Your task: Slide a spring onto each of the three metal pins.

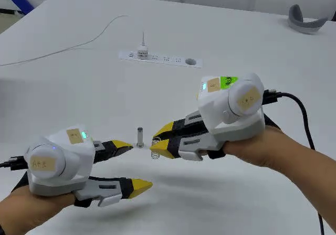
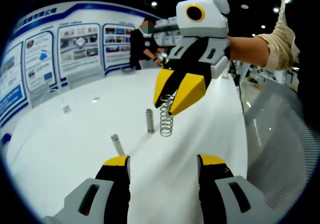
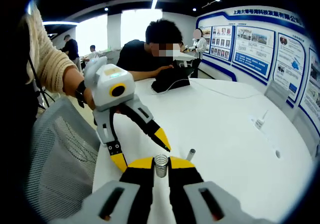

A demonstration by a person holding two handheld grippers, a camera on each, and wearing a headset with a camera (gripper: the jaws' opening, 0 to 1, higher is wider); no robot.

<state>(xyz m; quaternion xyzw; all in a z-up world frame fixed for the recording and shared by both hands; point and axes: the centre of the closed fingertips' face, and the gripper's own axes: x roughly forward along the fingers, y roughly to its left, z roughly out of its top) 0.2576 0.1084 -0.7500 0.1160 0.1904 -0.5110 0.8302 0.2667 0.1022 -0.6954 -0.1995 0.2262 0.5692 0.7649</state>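
While the left gripper (image 1: pixel 137 164) gapes wide, empty, the right gripper (image 1: pixel 157 143) pinches a coil spring (image 1: pixel 156 152) upright beside a metal pin (image 1: pixel 140 137), seemingly poised for threading it on.

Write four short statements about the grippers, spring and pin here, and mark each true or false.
1. The right gripper is shut on a spring. True.
2. The left gripper is holding a spring as well. False: its jaws stand open with nothing between them.
3. A power strip lies on the table beyond both grippers. True.
4. The held spring is already threaded on the pin. False: the pin stands upright on the table, and the spring is beside it, between the right gripper's jaws.
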